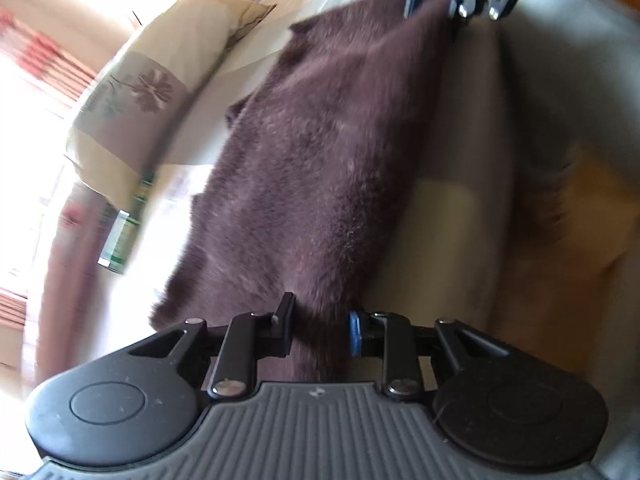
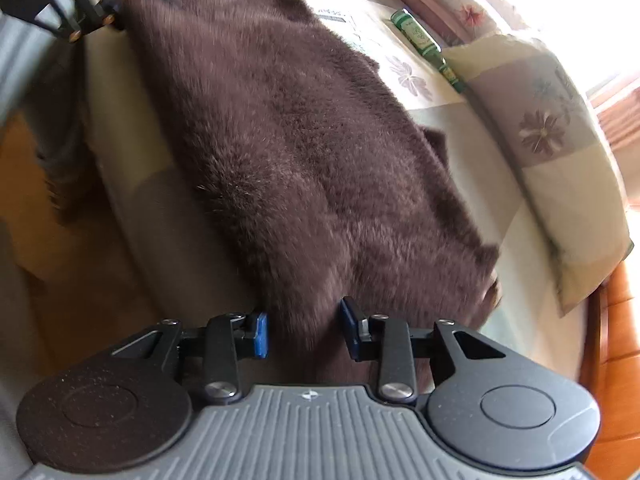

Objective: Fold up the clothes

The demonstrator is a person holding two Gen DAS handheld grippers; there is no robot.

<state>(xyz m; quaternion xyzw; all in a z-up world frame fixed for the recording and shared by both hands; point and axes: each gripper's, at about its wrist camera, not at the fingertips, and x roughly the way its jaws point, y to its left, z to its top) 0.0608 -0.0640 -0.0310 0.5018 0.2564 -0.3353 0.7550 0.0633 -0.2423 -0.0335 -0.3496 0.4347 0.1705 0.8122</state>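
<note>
Bedding forms the work surface: a pale patchwork bedspread [image 2: 460, 128] with a dark brown fuzzy garment [image 2: 304, 152] spread lengthwise across it. Left gripper [image 1: 320, 330] sits at one end of the garment, jaws parted, fabric lying in the gap; whether the pads press it I cannot tell, the frame being blurred. Right gripper [image 2: 304, 330] sits at the opposite end, jaws likewise parted with brown pile between them, and a visible gap beside the blue pads [image 2: 261, 334]. Each gripper shows at the far end of the garment in the other's view. Beyond the garment, on the side away from the bed edge, a floral pillow [image 2: 556, 152] lies near the garment's side edge but apart from it. A green-and-white tube-like object [image 2: 424, 40] rests on the bedspread just beside the pillow. Behind the pillow, a bright window with reddish curtains [image 1: 44, 60]. On the garment's other side the bedspread drops off toward an orange-brown floor [image 2: 24, 184]. Nothing lies on top of the garment.
</note>
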